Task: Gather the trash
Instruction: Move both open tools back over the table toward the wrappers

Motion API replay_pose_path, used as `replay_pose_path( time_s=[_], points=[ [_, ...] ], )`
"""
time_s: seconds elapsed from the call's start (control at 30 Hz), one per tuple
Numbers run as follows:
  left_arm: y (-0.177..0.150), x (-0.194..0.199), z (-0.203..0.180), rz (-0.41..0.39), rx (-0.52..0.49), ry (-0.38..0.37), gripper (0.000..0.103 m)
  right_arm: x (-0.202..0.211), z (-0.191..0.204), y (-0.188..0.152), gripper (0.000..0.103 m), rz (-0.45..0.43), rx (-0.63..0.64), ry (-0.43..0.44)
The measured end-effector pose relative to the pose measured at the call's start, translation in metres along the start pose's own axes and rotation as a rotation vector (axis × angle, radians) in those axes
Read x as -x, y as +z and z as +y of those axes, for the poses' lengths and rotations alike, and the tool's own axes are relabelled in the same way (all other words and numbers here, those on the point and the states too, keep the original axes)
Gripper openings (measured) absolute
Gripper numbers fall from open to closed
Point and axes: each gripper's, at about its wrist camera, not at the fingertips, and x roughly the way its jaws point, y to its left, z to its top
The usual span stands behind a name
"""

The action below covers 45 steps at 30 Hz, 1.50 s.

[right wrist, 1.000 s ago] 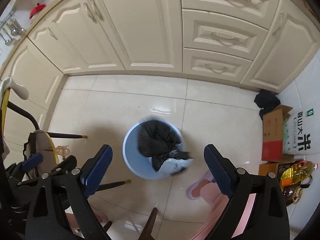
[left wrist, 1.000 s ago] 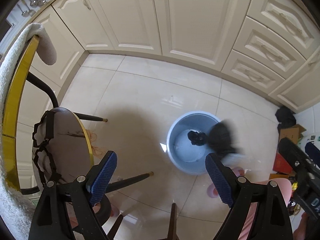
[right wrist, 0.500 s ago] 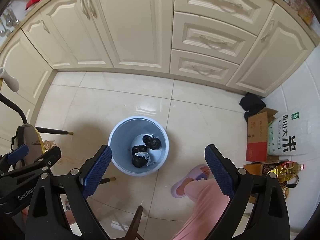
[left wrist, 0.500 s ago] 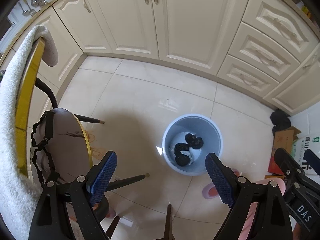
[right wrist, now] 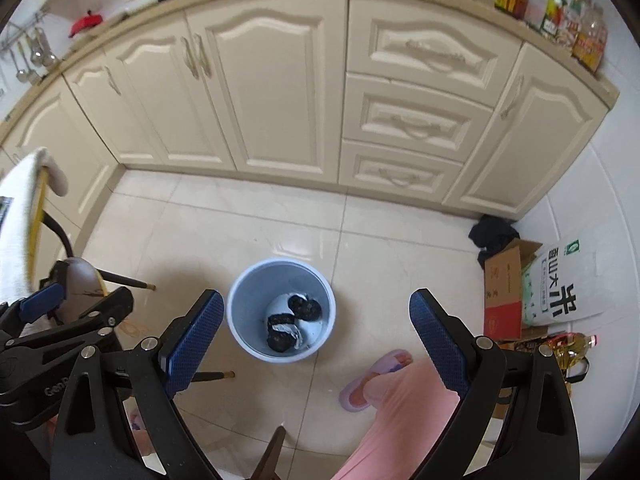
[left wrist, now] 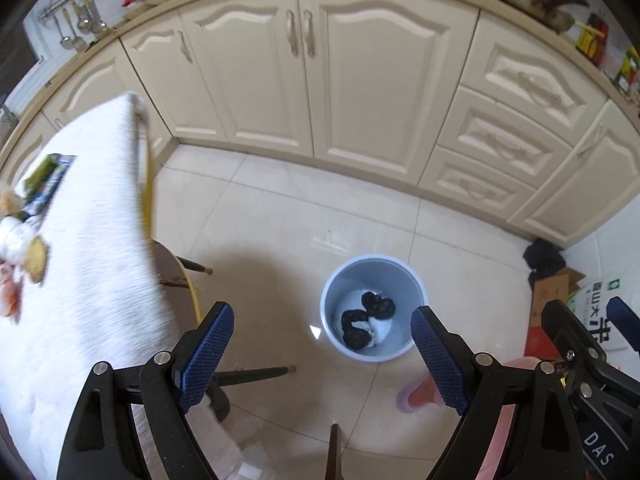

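A pale blue bin (left wrist: 416, 280) (right wrist: 240, 300) stands on the tiled floor with two black tied trash bags (left wrist: 366, 320) (right wrist: 294, 320) at its bottom. My left gripper (left wrist: 320, 344) hovers high above the floor, open and empty, the bin seen between its blue pads. My right gripper (right wrist: 316, 332) is open and empty too, likewise over the bin. On the white-clothed table (left wrist: 88, 240) at the left lie loose wrappers and scraps (left wrist: 28, 216).
Cream cabinets (left wrist: 360, 80) run along the back. A chair (right wrist: 76, 288) with black legs stands beside the table. A cardboard box (right wrist: 504, 296), a rice sack (right wrist: 560, 284) and an oil bottle (right wrist: 568, 348) crowd the right corner. The person's pink trouser leg and slipper (right wrist: 372, 384) stand right of the bin.
A black bag fell from the grippers into the bin and settled there. Both grippers rose and tilted up, bringing the table top and counter into view.
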Motion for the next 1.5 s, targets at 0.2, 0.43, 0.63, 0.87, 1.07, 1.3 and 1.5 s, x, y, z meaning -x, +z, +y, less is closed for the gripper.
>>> replay_pose_path(
  time_s=[0.2,0.43,0.63,0.87,1.07,1.3,1.5],
  points=[
    [-0.034,0.060,0.025,-0.091,0.044,0.011,0.089,0.052,0.021,-0.001,0.096,-0.120,0.034,0.023],
    [-0.087,0.136,0.072,-0.204,0.135,0.041,0.094,0.102,0.057,-0.008,0.099,-0.237,0.092,0.073],
    [-0.140,0.187,0.117,-0.270,0.241,0.094,0.097,0.134,0.097,-0.018,0.103,-0.300,0.170,0.153],
    [-0.193,0.232,0.152,-0.309,0.359,0.164,0.100,0.151,0.146,-0.032,0.103,-0.320,0.274,0.239],
    [-0.221,0.253,0.172,-0.313,0.444,0.218,0.101,0.156,0.181,-0.043,0.103,-0.306,0.335,0.306],
    [-0.230,0.258,0.195,-0.288,0.519,0.257,0.101,0.154,0.214,-0.056,0.103,-0.282,0.391,0.349],
    [-0.227,0.249,0.220,-0.249,0.566,0.274,0.101,0.144,0.238,-0.062,0.103,-0.241,0.431,0.359]
  ],
)
